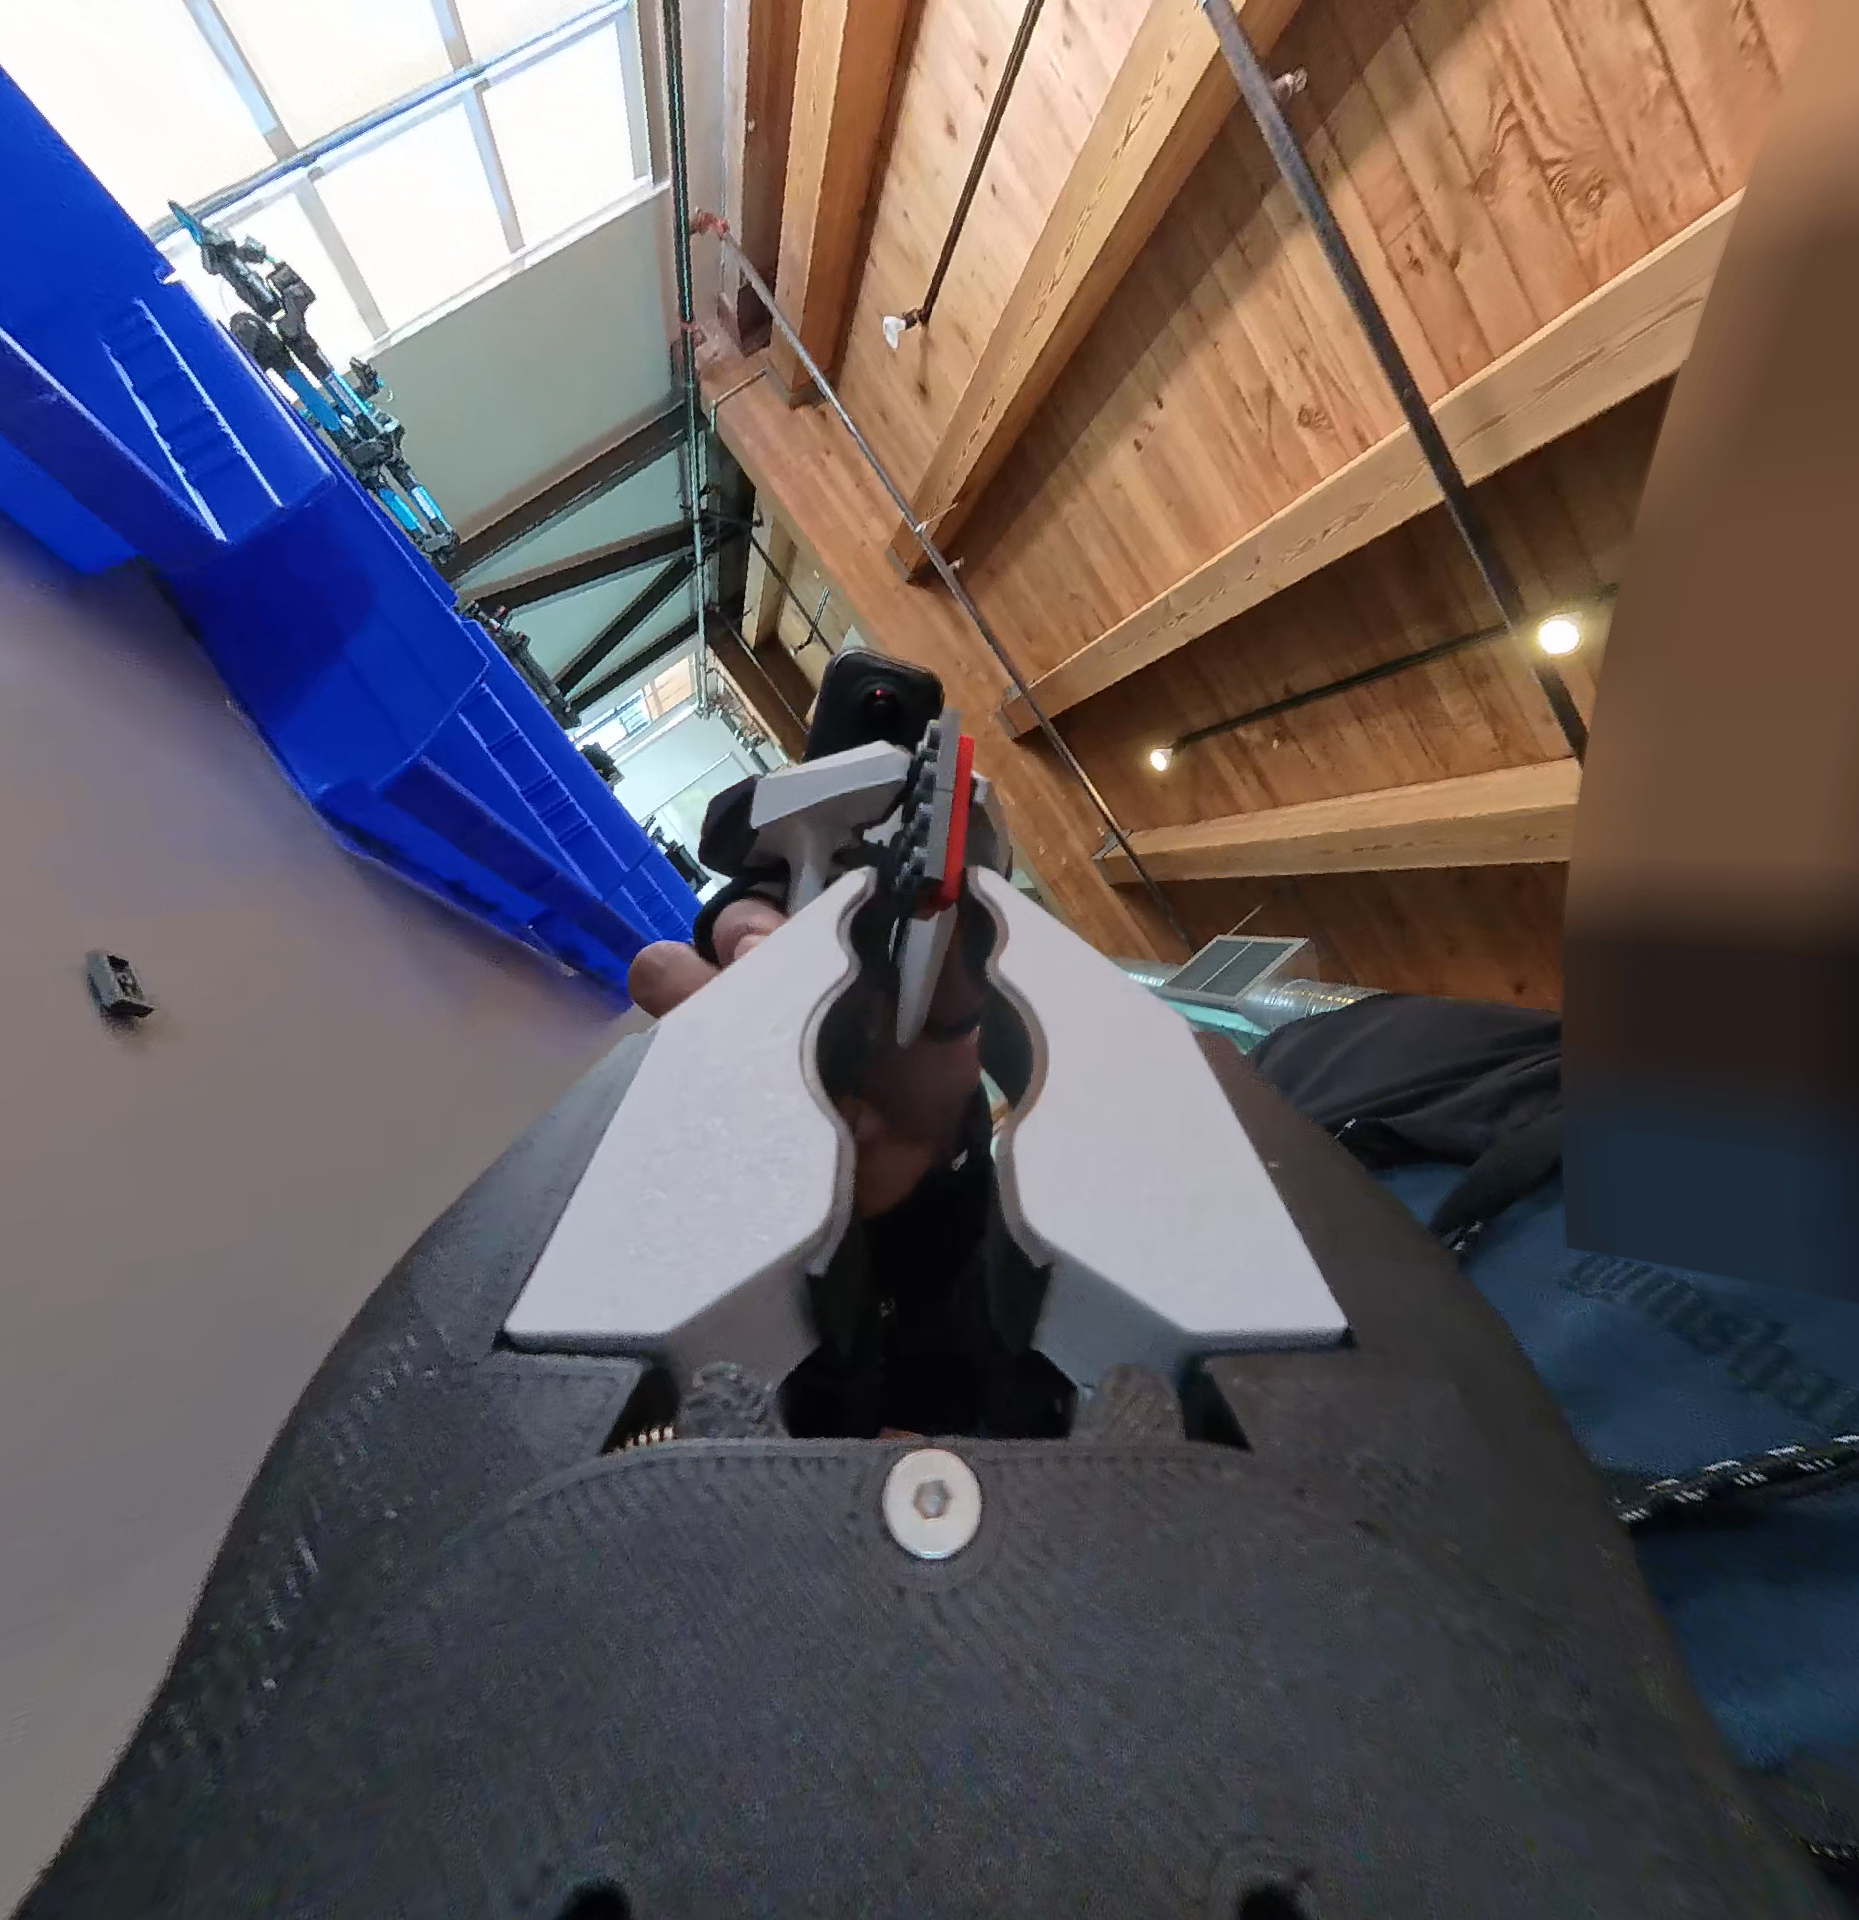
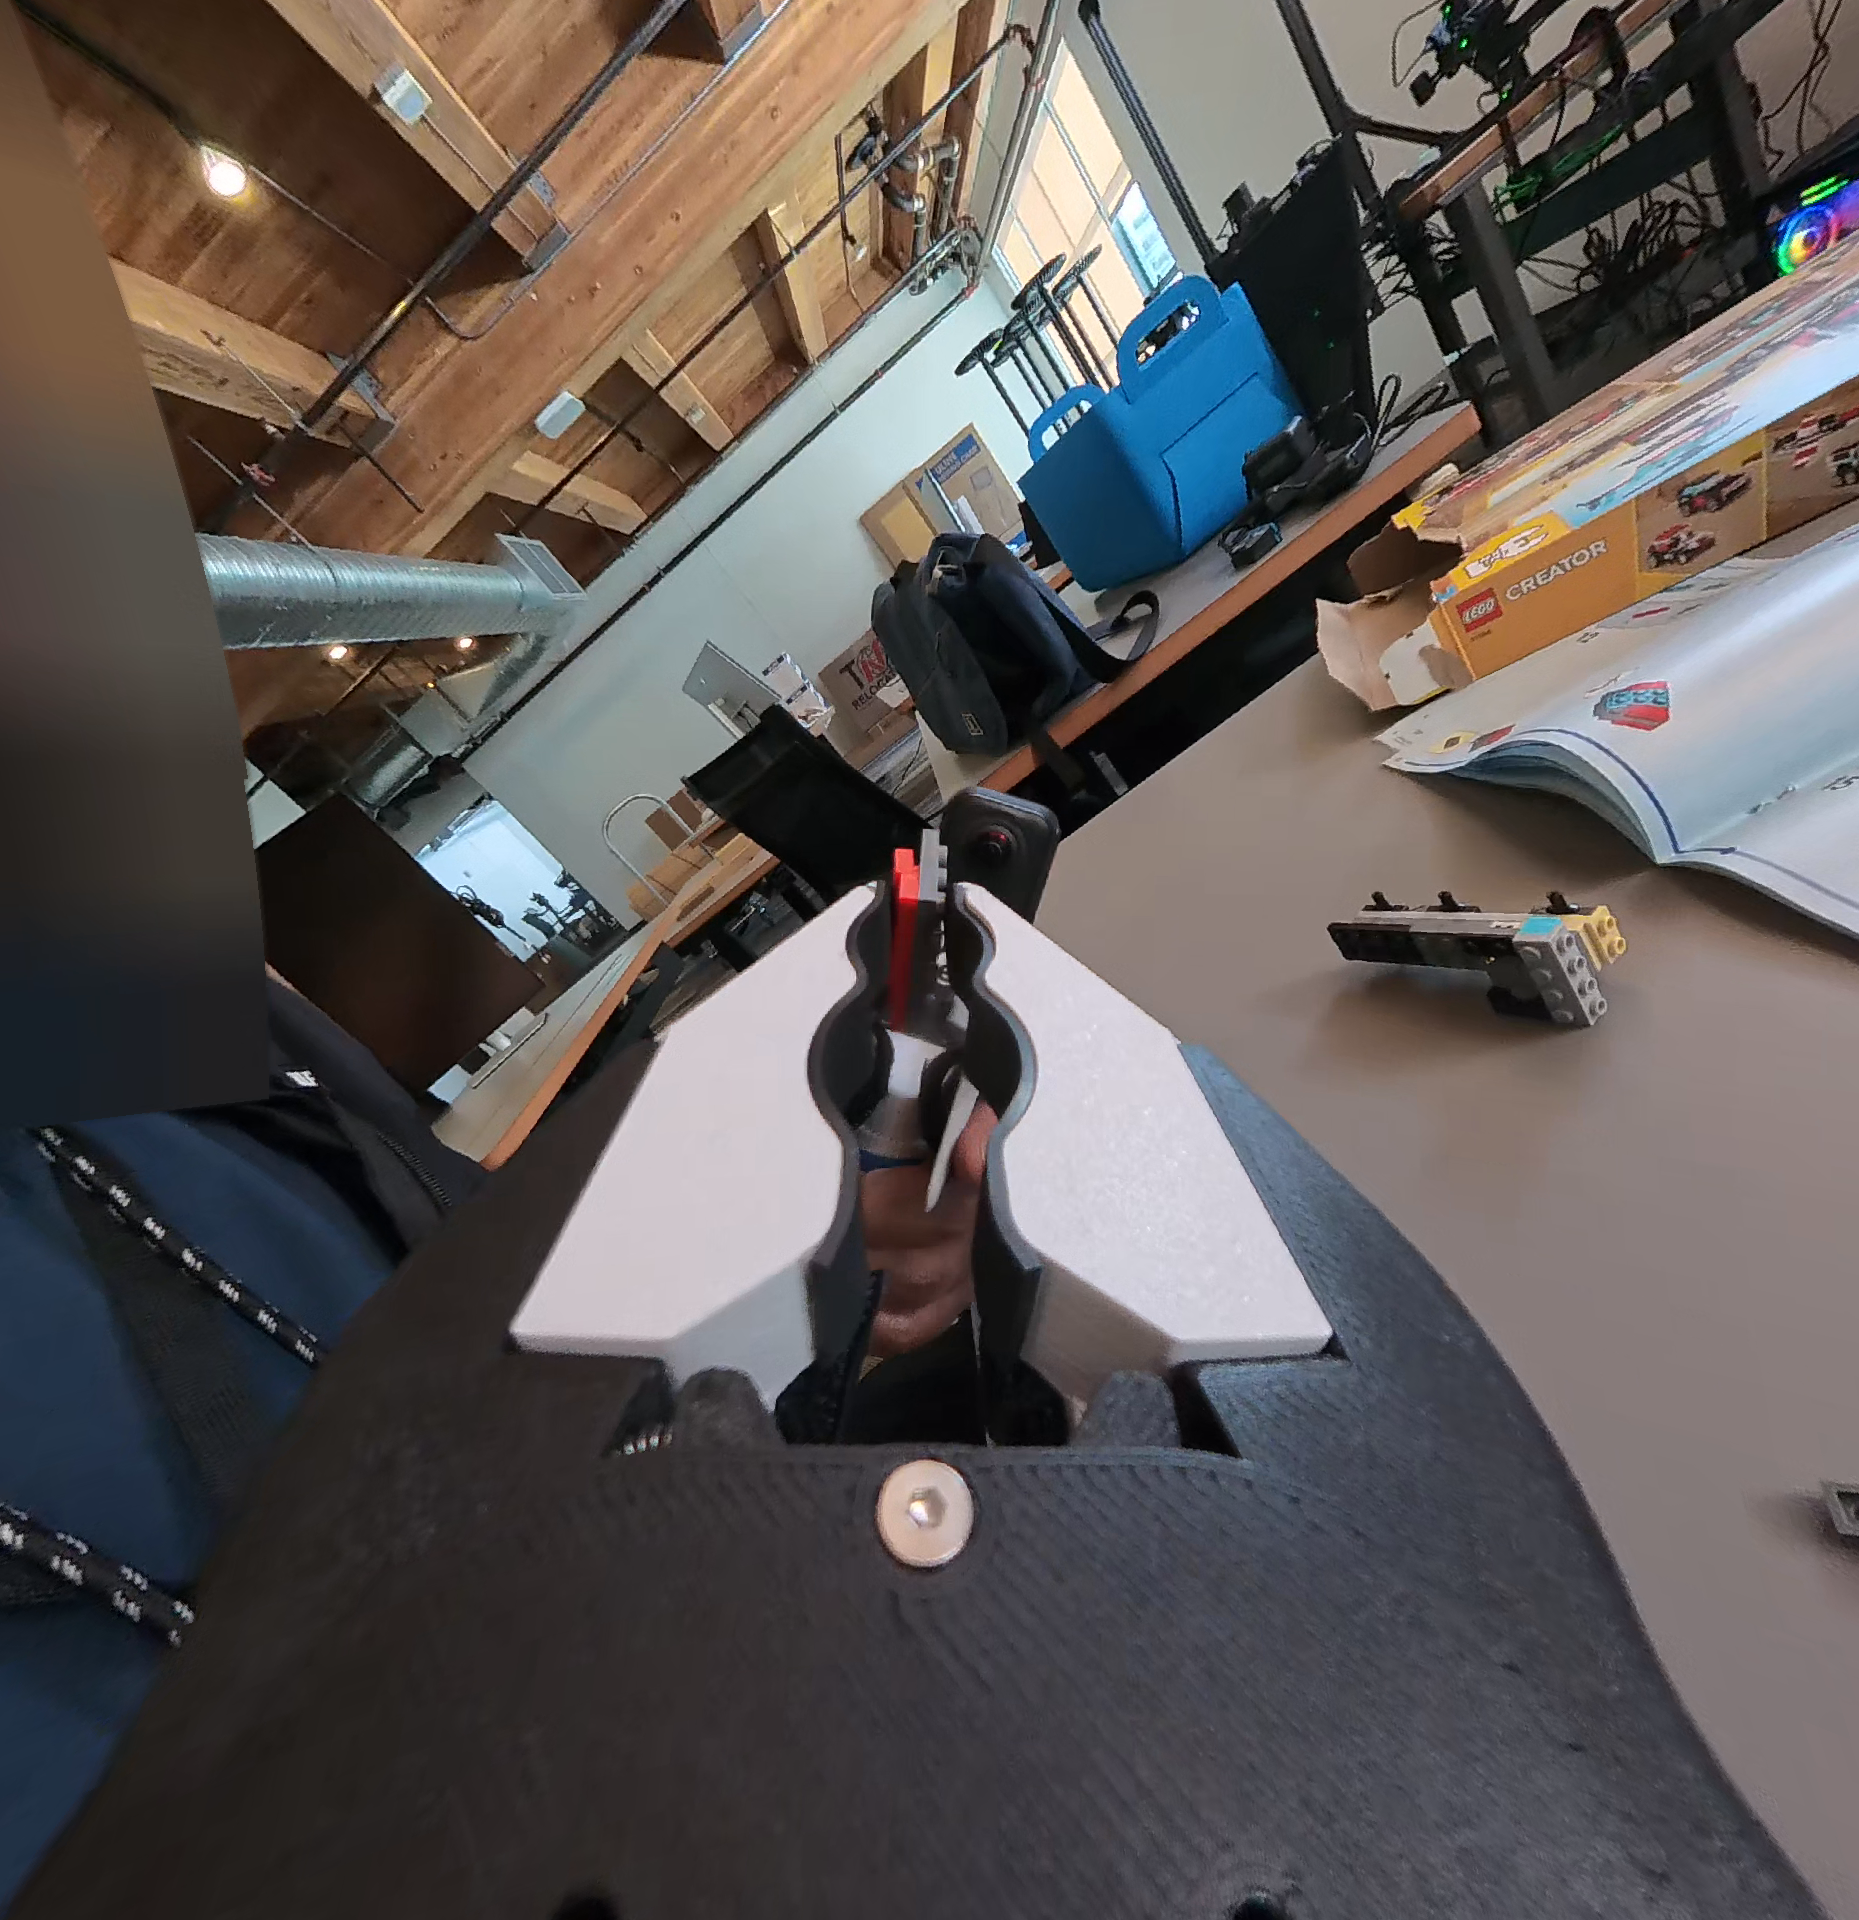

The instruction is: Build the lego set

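Red-and-grey plate stack (image 1: 940,821) held upright midair, grey-black-yellow brick assembly (image 2: 1481,951) lying on table

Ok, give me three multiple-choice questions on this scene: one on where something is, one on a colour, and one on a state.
1. Where is the partly built lego assembly with the yellow brick?
A. On the table, near the instruction booklet
B. Inside the lego box
C. In a blue bin

2. The lego stack gripped between the jaws pairs a grey plate with one that is:
A. Green
B. Red
C. Yellow

3. The instruction booklet is:
A. Closed
B. Held in the air
C. Lying open on the table

Answers:
1 A, as the right wrist view shows it resting on the bare table just in front of the booklet.
2 B, as both wrist views show a red plate against the grey one.
3 C, as its pages are spread open on the table.
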Demonstrator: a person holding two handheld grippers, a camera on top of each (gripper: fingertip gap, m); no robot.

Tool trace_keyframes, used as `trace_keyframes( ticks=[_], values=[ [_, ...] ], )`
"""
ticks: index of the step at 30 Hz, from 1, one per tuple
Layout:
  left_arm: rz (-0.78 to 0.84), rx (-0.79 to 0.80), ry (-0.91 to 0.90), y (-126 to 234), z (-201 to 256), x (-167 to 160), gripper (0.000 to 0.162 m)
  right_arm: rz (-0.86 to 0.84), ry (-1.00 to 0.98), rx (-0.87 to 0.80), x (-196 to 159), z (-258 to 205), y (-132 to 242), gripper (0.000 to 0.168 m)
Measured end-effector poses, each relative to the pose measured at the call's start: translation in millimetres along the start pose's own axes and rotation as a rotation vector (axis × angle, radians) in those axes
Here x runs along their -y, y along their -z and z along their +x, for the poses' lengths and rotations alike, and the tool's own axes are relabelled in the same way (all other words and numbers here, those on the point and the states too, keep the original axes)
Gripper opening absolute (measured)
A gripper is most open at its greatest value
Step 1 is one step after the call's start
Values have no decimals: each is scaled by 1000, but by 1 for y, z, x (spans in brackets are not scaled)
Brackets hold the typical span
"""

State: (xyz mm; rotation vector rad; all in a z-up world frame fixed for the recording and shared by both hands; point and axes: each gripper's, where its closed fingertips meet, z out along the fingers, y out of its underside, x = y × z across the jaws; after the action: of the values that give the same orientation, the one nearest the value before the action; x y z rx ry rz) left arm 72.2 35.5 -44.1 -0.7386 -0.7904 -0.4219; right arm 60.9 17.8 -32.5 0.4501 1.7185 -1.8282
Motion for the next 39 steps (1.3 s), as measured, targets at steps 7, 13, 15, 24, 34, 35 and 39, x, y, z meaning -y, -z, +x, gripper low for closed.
trace_keyframes(
  ticks=[7, 13, 15, 24, 34, 35, 39],
  values=[
    [73, -29, 11, -3, 1, 4, 11, 18, 31, -9, 3, -2, 0, 8],
    [86, -36, -5, -2, 1, 4, 9, 23, 32, -18, 2, -1, 0, 10],
    [81, -33, -4, -2, 0, 3, 9, 22, 31, -21, 1, 0, 0, 10],
    [28, 23, -139, 0, 2, 2, 9, -12, 48, 14, 0, -3, 0, 10],
    [-93, 174, -404, 6, 1, 1, 9, -143, 117, 60, 1, -9, 3, 19],
    [-111, 188, -429, 7, 1, 0, 9, -157, 127, 63, 1, -10, 3, 19],
    [-174, 234, -519, 8, 0, -4, 9, -229, 154, 69, -5, -10, 3, 17]
  ],
)
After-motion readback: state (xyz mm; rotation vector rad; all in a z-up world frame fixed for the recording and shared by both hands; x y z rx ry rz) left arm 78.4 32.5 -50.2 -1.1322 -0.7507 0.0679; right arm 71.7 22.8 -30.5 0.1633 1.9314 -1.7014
